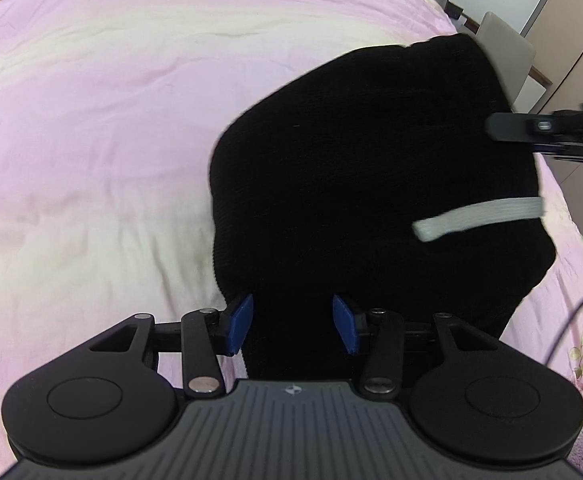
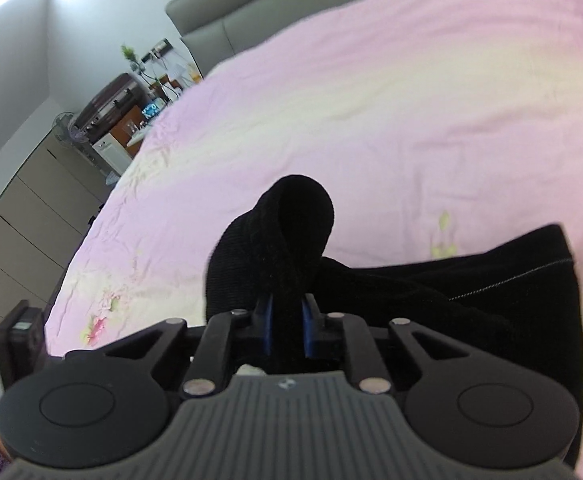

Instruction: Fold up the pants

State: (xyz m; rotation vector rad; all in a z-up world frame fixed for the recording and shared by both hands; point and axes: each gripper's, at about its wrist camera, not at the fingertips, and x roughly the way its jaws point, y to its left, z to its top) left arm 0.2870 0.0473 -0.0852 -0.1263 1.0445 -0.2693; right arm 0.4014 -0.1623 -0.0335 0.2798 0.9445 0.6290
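Observation:
Black pants (image 1: 371,160) lie bunched on a pink bedspread, with a white drawstring (image 1: 479,216) across them at the right. My left gripper (image 1: 292,324) is open over the near end of the pants; black cloth lies between its blue pads, which stand apart. At the right edge of the left wrist view, a black finger (image 1: 507,126) of my right gripper reaches the pants' far side. In the right wrist view, my right gripper (image 2: 287,324) is shut on a fold of the pants (image 2: 291,220) that rises in a loop between the pads. The other cloth (image 2: 451,292) trails to the right.
The pink bedspread (image 1: 91,120) stretches wide to the left and beyond the pants. A grey headboard (image 2: 251,4) stands at the far end, drawers (image 2: 23,208) and cluttered furniture beside the bed. A chair (image 1: 507,52) stands past the bed's edge. A dark cable (image 1: 571,320) crosses the right.

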